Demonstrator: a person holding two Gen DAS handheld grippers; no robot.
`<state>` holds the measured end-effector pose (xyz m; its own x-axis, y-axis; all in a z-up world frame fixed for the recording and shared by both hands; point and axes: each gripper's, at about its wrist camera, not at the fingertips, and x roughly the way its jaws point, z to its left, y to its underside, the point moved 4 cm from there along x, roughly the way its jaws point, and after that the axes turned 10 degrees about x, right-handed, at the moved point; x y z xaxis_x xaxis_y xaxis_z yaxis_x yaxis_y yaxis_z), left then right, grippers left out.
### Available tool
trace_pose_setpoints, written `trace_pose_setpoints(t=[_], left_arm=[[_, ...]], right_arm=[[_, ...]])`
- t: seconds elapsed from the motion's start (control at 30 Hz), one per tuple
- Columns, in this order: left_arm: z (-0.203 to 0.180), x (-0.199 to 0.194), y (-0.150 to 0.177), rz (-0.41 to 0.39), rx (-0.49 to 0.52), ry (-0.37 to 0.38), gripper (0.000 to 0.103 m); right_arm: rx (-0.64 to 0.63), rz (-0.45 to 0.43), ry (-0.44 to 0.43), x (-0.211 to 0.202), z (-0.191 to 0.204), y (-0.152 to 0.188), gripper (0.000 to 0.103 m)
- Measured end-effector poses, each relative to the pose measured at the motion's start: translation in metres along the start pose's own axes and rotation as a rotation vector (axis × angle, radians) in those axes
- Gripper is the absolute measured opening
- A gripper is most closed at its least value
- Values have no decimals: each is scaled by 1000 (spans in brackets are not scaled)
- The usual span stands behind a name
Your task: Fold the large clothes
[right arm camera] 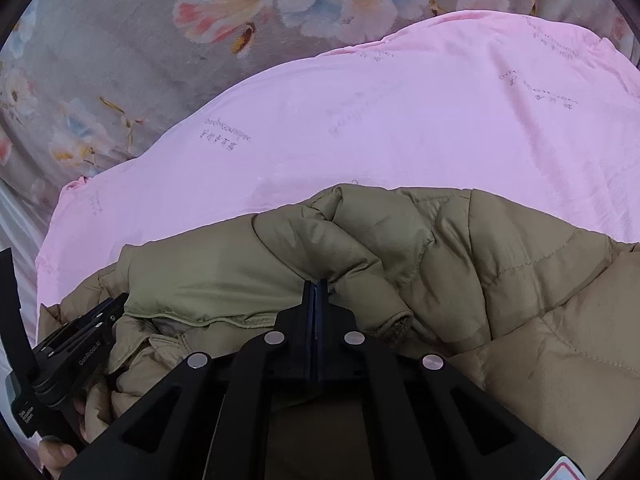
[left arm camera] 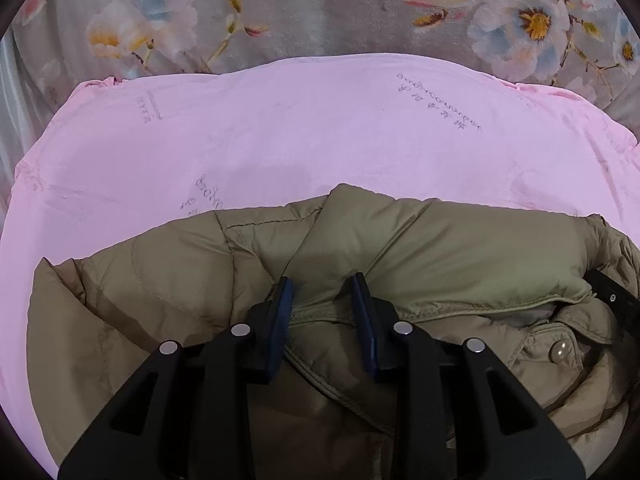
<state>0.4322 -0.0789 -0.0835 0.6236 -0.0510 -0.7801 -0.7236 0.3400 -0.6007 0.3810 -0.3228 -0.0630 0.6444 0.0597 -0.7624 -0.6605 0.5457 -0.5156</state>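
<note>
An olive-tan puffer jacket (left arm camera: 460, 248) lies bunched on a pink sheet (left arm camera: 280, 132). My left gripper (left arm camera: 322, 290) points down into it. A thick fold of the jacket fills the gap between its blue pads, which press on it near a stitched hem. A snap button (left arm camera: 558, 352) shows to the right. In the right wrist view my right gripper (right arm camera: 317, 285) has its pads together, and the jacket (right arm camera: 500, 280) puckers into creases at the tips, so a thin pinch of fabric is held. The left gripper's body (right arm camera: 80, 344) shows at the lower left, with a hand (right arm camera: 56, 454) under it.
The pink sheet (right arm camera: 400, 120) spreads beyond the jacket. A grey floral bedcover (left arm camera: 320, 12) lies behind it. Pale striped fabric (left arm camera: 12, 92) shows at the left edge. The right gripper's black body (left arm camera: 612, 300) juts in at the right of the left wrist view.
</note>
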Motion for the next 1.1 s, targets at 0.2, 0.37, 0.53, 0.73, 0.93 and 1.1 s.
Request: trace_pose_setpoints(t=[0.2,0.37,0.53,0.73,0.93,1.1], left_arm=[[-5,0,0,7,26,-36,30],[-5,1,0,11,27,-40,30],[-4,1,0,10,19,-31,30],[10,-19,5,-18,-46,63,33],[43,-134,65,-90,-67,102,73],[90,-205,160,30,-147,106,77]], right_arm=[[-23,-15,31,1,3,1,0],[-25,-19,36,1,4,0,0],[9,-16,-19,-1,0,-2,0],[18,-116,-113,-62,-3,14,14],[-58,-132,-146,-196,-35,90,51],[5,-22,-69,-271,-125,171,62]])
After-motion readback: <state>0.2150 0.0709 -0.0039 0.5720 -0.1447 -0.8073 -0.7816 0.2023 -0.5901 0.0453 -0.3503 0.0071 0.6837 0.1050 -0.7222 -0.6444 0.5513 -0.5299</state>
